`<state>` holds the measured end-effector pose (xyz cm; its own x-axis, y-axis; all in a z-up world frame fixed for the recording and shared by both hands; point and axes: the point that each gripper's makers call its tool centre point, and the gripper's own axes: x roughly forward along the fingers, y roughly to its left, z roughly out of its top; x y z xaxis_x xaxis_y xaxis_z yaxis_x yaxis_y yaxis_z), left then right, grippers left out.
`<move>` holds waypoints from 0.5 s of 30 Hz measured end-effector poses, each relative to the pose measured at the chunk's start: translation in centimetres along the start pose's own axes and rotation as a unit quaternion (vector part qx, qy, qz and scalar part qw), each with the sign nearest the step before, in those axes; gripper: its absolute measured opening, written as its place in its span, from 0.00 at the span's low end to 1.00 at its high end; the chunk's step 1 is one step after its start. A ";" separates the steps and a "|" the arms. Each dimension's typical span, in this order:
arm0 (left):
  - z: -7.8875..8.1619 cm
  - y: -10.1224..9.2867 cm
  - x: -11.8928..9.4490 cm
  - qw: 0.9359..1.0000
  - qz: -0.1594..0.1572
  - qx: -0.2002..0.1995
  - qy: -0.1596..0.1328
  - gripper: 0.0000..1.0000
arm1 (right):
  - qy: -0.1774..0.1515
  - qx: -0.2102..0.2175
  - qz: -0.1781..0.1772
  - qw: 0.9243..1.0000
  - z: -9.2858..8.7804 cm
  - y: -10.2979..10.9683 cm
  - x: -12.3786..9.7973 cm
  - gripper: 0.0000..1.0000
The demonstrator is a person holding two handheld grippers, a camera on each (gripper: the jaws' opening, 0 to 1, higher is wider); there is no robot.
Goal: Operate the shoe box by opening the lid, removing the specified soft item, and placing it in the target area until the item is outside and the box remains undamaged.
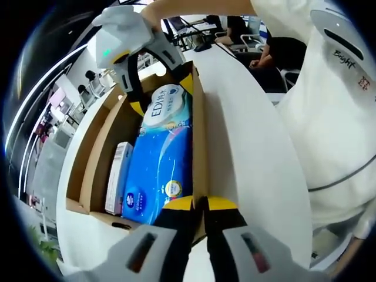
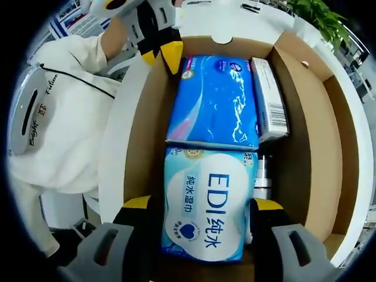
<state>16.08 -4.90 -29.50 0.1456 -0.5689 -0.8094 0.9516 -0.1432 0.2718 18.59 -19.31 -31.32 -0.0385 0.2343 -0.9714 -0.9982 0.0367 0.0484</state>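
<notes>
The open cardboard shoe box (image 1: 199, 141) (image 2: 138, 141) lies on a white table. Inside lie a pale blue EDI wipes pack (image 1: 167, 108) (image 2: 205, 220) and a darker blue soft pack (image 1: 158, 176) (image 2: 214, 100), end to end. My right gripper (image 2: 201, 204) (image 1: 161, 94) straddles the EDI pack, with its yellow-tipped jaws against the pack's two long sides. My left gripper (image 1: 200, 204) (image 2: 161, 57) is shut on the box's side wall at the end by the darker pack.
A slim white carton (image 1: 117, 176) (image 2: 269, 100) and a small bottle (image 2: 262, 176) lie along the box's other wall. The lid (image 2: 338, 135) (image 1: 79, 158) hangs open on that side. A person in white (image 1: 329, 111) stands close. A plant (image 2: 320, 20) is beyond the table.
</notes>
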 end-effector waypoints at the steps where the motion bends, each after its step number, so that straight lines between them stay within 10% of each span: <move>1: 0.0 0.0 0.0 1.000 0.000 0.000 0.001 0.05 | 0.005 0.000 -0.002 1.000 -0.2 -0.1 0.1 0.68; 15: 0.0 0.0 0.0 1.000 0.000 -0.001 0.001 0.05 | 0.039 0.002 -0.011 0.999 -1.2 -0.5 1.8 0.64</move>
<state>16.07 -4.89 -29.51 0.1457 -0.5673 -0.8105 0.9520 -0.1426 0.2709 18.98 -20.04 -33.38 -0.0195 0.1566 -0.9875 -0.9986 0.0460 0.0270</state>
